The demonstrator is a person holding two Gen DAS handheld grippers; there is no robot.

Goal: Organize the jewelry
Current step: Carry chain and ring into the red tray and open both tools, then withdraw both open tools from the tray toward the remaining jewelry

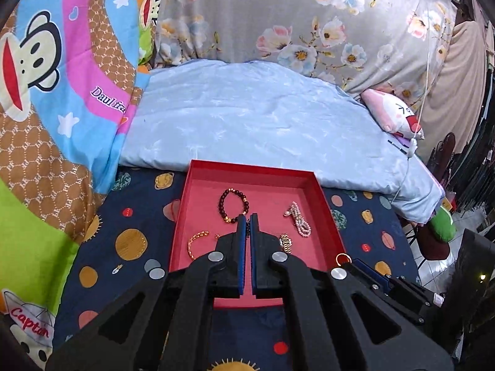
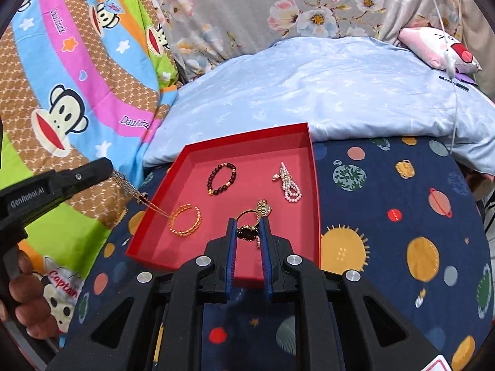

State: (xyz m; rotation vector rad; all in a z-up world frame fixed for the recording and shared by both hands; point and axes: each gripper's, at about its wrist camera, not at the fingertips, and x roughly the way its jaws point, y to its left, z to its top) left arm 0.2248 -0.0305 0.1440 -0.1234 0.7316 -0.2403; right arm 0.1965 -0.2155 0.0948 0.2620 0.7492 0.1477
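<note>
A red tray [image 2: 314, 185] on a planet-print bedsheet [image 2: 402, 216] holds a dark bead bracelet [image 2: 221, 178], a pearl strand [image 2: 289, 185], a gold bangle [image 2: 185, 220] and a gold watch [image 2: 263, 207]. The right gripper [image 2: 248, 232] is clenched on a dark round pendant with a gold ring [image 2: 247, 232], over the tray's near edge. The left gripper [image 2: 106, 170], fully closed, dangles a thin gold chain [image 2: 139, 196] running down toward the bangle at the tray's left side.

Red tray [image 2: 312, 167] with pinkish-red floor; dark maroon bead bracelet [image 2: 221, 177] with gold beads; pale pink pearl strand [image 2: 289, 185]; gold chain bangle [image 2: 185, 220]; navy bedsheet [image 2: 402, 232] with orange planets; light blue blanket [image 1: 263, 117]; grey floral cover [image 1: 294, 15].
</note>
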